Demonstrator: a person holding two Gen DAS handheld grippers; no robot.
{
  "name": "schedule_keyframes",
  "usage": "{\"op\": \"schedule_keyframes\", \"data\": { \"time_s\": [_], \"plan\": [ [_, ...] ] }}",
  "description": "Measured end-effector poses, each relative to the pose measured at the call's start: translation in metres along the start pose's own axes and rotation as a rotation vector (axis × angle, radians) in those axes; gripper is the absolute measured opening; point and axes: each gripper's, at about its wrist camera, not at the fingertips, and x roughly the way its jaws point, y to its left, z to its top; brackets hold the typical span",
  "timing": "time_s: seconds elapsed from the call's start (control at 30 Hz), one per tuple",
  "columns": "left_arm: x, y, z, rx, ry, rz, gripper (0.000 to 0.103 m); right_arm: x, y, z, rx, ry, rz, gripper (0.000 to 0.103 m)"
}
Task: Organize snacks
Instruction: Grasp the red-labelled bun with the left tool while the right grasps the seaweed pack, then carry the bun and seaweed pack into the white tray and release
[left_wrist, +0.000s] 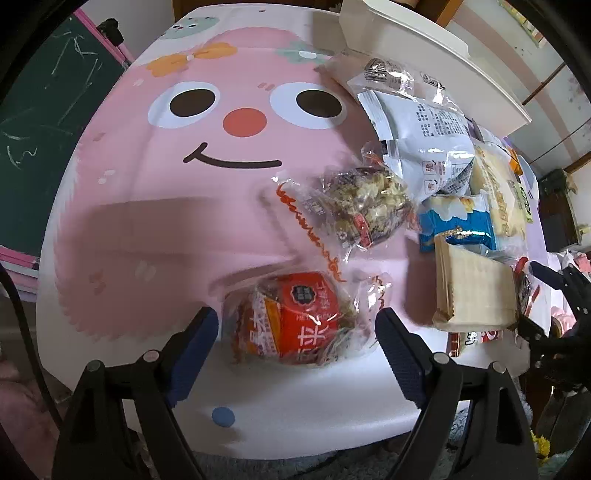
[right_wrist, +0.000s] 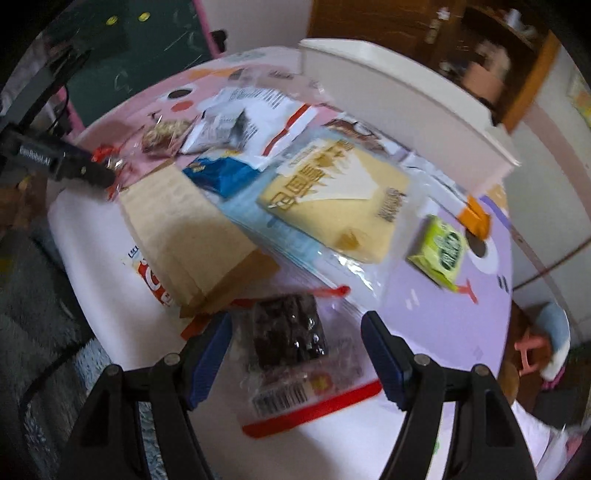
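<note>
In the left wrist view my left gripper (left_wrist: 295, 332) is open around a clear packet with a red-orange label (left_wrist: 295, 317) lying on the table; the fingers stand apart from it on both sides. A second clear packet of pale cereal snack (left_wrist: 354, 210) lies beyond it. In the right wrist view my right gripper (right_wrist: 297, 343) is open around a clear packet holding a dark brown block (right_wrist: 290, 334), with a barcode and red edge. The right gripper also shows at the left wrist view's right edge (left_wrist: 554, 314), and the left gripper at the right wrist view's left edge (right_wrist: 74, 166).
A pile of snacks lies on the table: a tan paper bag (right_wrist: 184, 236), a blue packet (right_wrist: 221, 173), a yellow packet (right_wrist: 332, 199), white packets (left_wrist: 424, 129), a green box (right_wrist: 439, 247). A white tray or box (right_wrist: 399, 107) stands behind. The tablecloth (left_wrist: 166, 184) shows a pink cartoon face.
</note>
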Motion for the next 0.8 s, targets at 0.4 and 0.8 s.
{"op": "schedule_keyframes", "data": {
  "time_s": [0.4, 0.8],
  "plan": [
    [-0.002, -0.025, 0.005, 0.079, -0.042, 0.018, 0.058, -0.013, -0.009, -0.007, 0.138, -0.029, 0.073, 0.044],
    [-0.051, -0.039, -0.008, 0.174, -0.153, 0.013, 0.058, -0.055, -0.024, -0.012, 0.28, -0.121, 0.011, 0.043]
  ]
}}
